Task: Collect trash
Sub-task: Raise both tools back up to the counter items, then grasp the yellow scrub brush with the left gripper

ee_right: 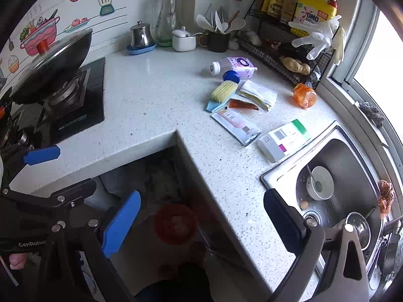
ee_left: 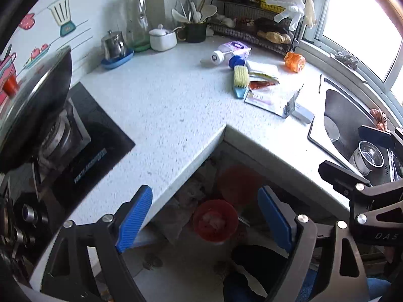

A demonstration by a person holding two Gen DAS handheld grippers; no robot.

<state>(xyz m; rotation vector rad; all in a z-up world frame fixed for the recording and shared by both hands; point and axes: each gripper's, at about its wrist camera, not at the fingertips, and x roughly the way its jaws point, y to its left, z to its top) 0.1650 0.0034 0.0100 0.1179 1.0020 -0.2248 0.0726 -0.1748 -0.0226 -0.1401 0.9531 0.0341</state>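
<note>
Trash lies on the white speckled counter (ee_right: 156,95) near the sink: a purple-labelled plastic bottle (ee_right: 235,67), sauce packets (ee_right: 243,105), a flat pouch (ee_right: 235,123), a white carton (ee_right: 283,139) and an orange crumpled bottle (ee_right: 304,95). The same pile shows in the left wrist view (ee_left: 267,93). A red bin (ee_left: 215,220) stands on the floor below the counter corner; it also shows in the right wrist view (ee_right: 175,224). My left gripper (ee_left: 205,220) is open and empty above the bin. My right gripper (ee_right: 201,222) is open and empty over the counter edge.
A brush (ee_right: 221,94) lies by the trash. A wok (ee_right: 50,58) sits on the stove at left. The sink (ee_right: 335,176) holds a bowl and cups. Jars, utensils and a wire rack (ee_right: 284,50) with gloves line the back wall.
</note>
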